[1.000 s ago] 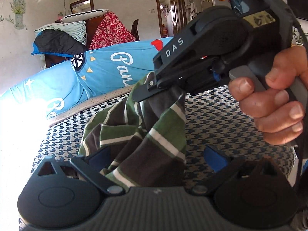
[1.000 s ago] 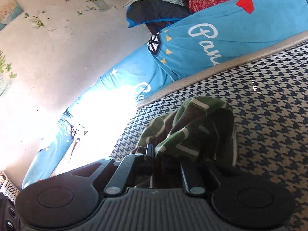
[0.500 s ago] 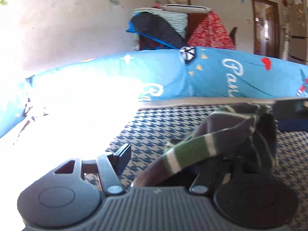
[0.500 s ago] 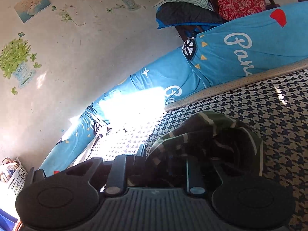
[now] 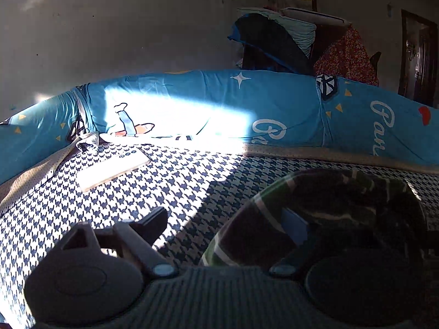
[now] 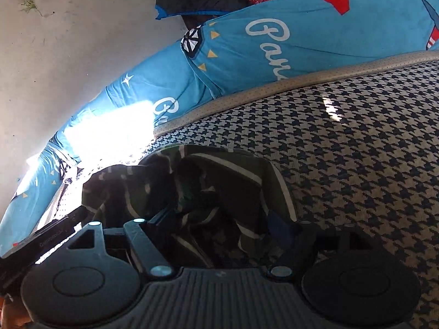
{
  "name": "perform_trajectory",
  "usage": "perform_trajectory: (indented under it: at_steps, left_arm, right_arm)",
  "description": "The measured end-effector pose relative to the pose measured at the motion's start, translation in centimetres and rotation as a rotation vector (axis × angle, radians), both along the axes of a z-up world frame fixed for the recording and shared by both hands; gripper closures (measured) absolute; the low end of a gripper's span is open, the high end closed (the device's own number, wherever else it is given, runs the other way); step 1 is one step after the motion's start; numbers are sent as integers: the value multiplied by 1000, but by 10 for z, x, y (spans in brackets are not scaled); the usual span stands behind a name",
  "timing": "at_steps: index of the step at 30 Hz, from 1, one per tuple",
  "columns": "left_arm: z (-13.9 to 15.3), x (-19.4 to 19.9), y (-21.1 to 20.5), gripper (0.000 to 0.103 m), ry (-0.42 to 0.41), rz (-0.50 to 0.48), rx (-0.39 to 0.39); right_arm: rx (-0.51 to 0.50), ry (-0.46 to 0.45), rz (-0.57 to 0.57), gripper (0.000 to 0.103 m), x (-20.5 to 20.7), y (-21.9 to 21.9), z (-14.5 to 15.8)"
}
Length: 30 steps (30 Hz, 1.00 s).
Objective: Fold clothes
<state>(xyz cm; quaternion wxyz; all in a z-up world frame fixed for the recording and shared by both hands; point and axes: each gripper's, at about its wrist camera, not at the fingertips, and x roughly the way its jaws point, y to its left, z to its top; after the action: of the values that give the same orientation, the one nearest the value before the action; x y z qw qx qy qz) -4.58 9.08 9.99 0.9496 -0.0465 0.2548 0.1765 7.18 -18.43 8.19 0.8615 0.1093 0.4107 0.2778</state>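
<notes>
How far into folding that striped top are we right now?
Early. Nothing looks folded yet: the green striped garment is a bunched heap on the houndstooth cover. In hand: it sits between the fingers of the right tool, which are spread wide, and it drapes over one finger of the open left tool. Left: spread it flat, fold it, then set it aside.
</notes>
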Motion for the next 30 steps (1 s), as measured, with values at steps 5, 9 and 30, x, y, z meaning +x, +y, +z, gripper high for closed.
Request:
perform_trajectory:
  at_steps: [5, 9, 30]
  left_arm:
    - [5, -1, 1, 0, -31, -74, -19]
    - [5, 15, -8, 0, -13, -171, -12]
    - [-11, 103, -32, 0, 34, -439, -72]
  right_arm:
    - [-9, 30, -63, 28, 15, 3, -14]
    - [8, 55, -117, 29, 29, 3, -24]
    - [119, -171, -65, 94, 59, 30, 12]
